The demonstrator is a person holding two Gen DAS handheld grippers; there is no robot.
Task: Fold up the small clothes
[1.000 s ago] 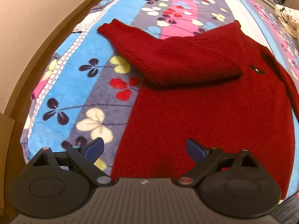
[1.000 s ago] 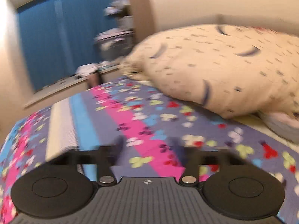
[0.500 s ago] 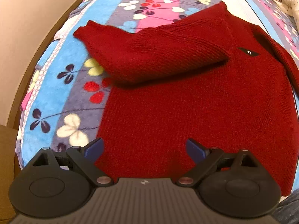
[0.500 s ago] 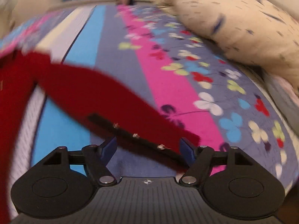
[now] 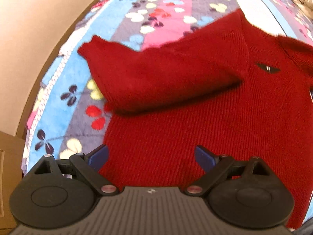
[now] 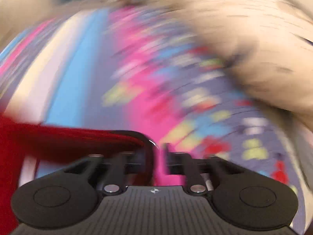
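Since a second ago the left gripper (image 5: 151, 156) has been carried across, so that more of the red sweater (image 5: 205, 121) is seen beneath it; its jaws are held wide apart, with nothing gripped. The sweater is spread on the flowered blanket (image 5: 64, 90), one sleeve (image 5: 148, 76) folded across the chest. The right gripper (image 6: 158, 156) has been swung down beside the sweater's edge (image 6: 78, 139); its jaws are closing, and through the blur no cloth can be made out between them.
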